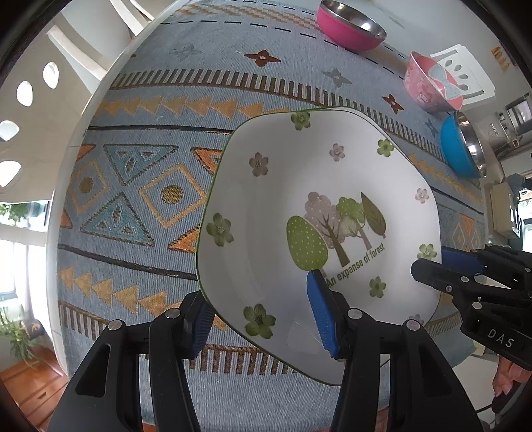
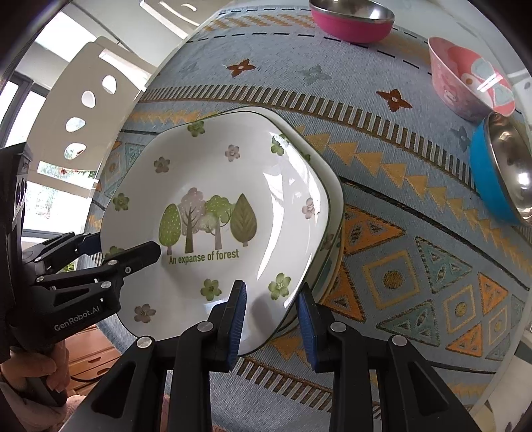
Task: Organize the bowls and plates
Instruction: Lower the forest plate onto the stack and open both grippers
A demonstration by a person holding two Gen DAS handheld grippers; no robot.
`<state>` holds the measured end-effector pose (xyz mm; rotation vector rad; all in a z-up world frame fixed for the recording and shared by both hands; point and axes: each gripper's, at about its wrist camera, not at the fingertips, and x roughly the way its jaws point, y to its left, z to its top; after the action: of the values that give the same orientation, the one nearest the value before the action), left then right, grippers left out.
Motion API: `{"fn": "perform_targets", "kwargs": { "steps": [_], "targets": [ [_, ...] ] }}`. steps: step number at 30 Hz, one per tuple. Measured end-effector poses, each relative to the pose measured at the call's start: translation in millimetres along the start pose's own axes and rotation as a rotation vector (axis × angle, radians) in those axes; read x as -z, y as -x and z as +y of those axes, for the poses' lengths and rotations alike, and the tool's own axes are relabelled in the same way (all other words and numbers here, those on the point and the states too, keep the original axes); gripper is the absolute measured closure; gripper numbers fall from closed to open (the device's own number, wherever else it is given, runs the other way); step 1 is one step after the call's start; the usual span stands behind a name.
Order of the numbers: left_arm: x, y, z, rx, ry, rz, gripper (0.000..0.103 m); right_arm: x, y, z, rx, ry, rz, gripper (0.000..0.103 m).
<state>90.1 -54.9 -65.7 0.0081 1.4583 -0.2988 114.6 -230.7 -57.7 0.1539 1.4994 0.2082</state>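
Observation:
A white plate with a forest print (image 1: 319,212) (image 2: 212,216) is held tilted above the patterned tablecloth. My left gripper (image 1: 262,322) (image 2: 124,247) straddles its near-left rim, one finger under and one finger on top. My right gripper (image 2: 271,322) (image 1: 439,266) straddles its other rim the same way. In the right wrist view a second matching plate (image 2: 332,199) lies beneath the held one. A pink steel bowl (image 1: 349,26) (image 2: 352,20), a pink patterned bowl (image 1: 432,83) (image 2: 468,79) and a blue steel bowl (image 1: 462,149) (image 2: 498,172) stand at the far right.
The table (image 1: 149,166) carries a grey-blue cloth with orange triangles. White chairs (image 2: 83,99) (image 1: 465,73) stand beyond its edges. A wooden cabinet (image 1: 30,385) is on the floor at lower left.

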Motion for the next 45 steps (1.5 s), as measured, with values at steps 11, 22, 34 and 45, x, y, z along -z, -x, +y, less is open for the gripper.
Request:
{"fn": "perform_targets", "kwargs": {
  "steps": [11, 22, 34, 45],
  "targets": [
    [-4.3, -2.6, -5.1, -0.037, -0.005, 0.01, 0.054, -2.9, 0.9, 0.1, 0.037, -0.023, 0.008, 0.073],
    [-12.2, -3.4, -13.4, -0.044, -0.056, 0.003, 0.054, -2.3, 6.2, 4.5, 0.016, -0.03, 0.004, 0.073],
    [-13.5, -1.3, -14.7, -0.063, -0.089, -0.001, 0.052, 2.6, -13.0, 16.2, -0.039, -0.024, 0.066, 0.073],
    [-13.4, -4.5, 4.2, -0.077, -0.055, 0.015, 0.052, 0.5, -33.6, 58.1, -0.038, 0.108, 0.11, 0.072]
  ]
}}
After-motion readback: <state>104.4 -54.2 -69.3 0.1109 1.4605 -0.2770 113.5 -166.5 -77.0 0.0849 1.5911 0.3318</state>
